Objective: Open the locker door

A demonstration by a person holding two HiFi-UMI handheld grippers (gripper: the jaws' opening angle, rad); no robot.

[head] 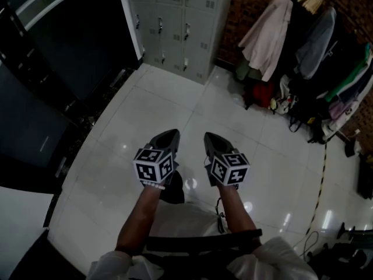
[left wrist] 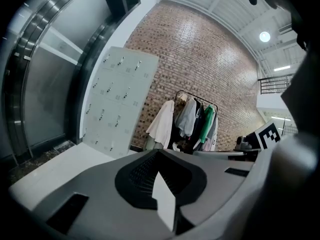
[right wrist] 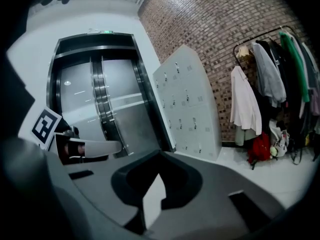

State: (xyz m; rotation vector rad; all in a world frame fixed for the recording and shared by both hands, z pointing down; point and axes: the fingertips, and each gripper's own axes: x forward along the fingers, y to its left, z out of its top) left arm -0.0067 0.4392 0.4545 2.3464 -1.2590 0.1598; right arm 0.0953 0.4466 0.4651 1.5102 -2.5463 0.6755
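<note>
The grey locker bank (head: 180, 22) stands against the brick wall at the far side of the white tiled floor, with all the doors I can see closed. It also shows as the locker bank (left wrist: 117, 104) in the left gripper view and the locker bank (right wrist: 190, 104) in the right gripper view. My left gripper (head: 171, 135) and right gripper (head: 210, 137) are held side by side at mid-frame, pointing toward the lockers and well short of them. Both have their jaws together with nothing between them, as the left gripper (left wrist: 159, 152) and right gripper (right wrist: 160, 155) show in their own views.
A clothes rack (head: 309, 45) hung with jackets stands right of the lockers, with a red bag (head: 263, 92) beneath it. A dark glass wall (head: 46, 69) runs along the left. Elevator doors (right wrist: 100, 99) sit left of the lockers. A cable (head: 319, 185) lies on the floor at right.
</note>
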